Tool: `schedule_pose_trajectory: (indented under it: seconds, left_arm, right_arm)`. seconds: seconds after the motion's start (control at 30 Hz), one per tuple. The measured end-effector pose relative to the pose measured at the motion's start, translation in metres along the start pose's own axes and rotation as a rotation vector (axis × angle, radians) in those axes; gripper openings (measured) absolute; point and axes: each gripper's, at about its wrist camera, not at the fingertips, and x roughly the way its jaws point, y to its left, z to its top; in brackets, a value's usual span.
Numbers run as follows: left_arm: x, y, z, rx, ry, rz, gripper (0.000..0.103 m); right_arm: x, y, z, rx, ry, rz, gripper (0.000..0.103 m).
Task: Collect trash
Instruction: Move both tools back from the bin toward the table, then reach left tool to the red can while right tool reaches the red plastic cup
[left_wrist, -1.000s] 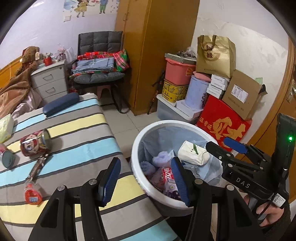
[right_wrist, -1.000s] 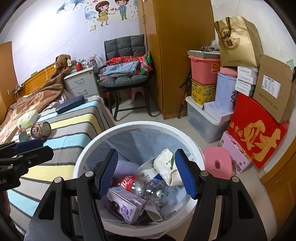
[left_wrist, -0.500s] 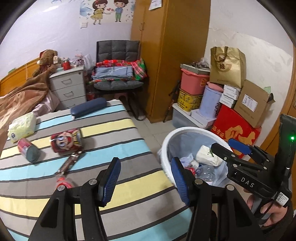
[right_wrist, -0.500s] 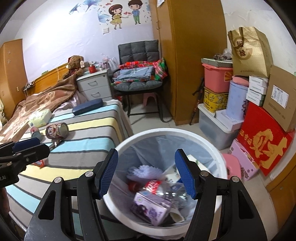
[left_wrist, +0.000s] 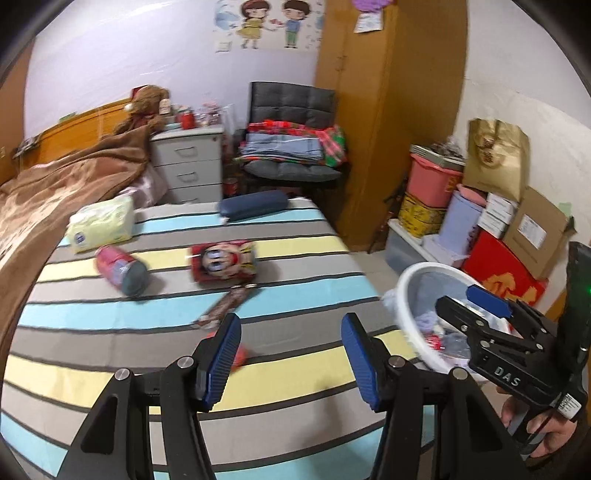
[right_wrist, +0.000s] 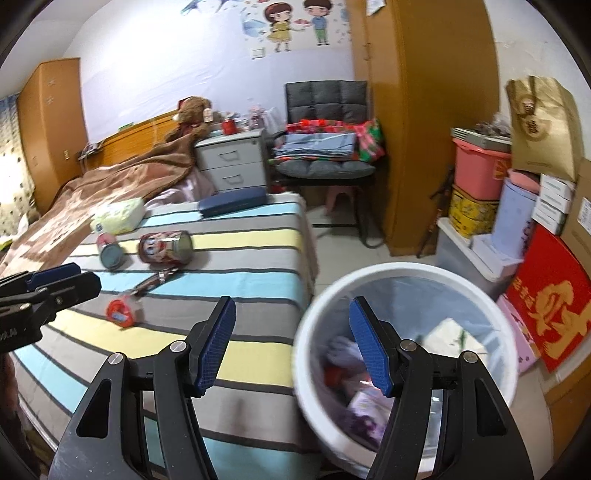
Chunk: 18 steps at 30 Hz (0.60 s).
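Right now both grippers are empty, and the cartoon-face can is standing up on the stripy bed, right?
Not quite. The cartoon-face can lies on its side on the stripy bed, as the right wrist view shows. Both the left gripper and right gripper are empty.

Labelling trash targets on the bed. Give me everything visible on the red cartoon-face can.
The red cartoon-face can is a short cylinder with a glossy printed wrap showing a big-eyed cartoon face on red. It lies on its side on the striped bed cover, on a grey stripe beside a yellow one. In the right wrist view its silvery metal end faces right; whether that end is opened cannot be told. A smaller pink can lies close beside it, contact unclear. A brown wrapper lies just in front. Neither gripper touches it.
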Motion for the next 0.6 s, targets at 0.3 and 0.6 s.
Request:
schedule_pose_trajectory:
  seconds: [0.3,0.6]
  left_arm:
    - [-0.007,0.062,-0.004,-0.071,-0.005,0.105,0.056]
    - [-0.009,0.115,-0.005,-0.14,-0.001,0.164,0.056]
  right_arm:
    - [0.016,0.041,0.006,-0.062,0.023,0.08,0.065]
    - [0.03,0.078,0.009,-0.115,0.059,0.159,0.065]
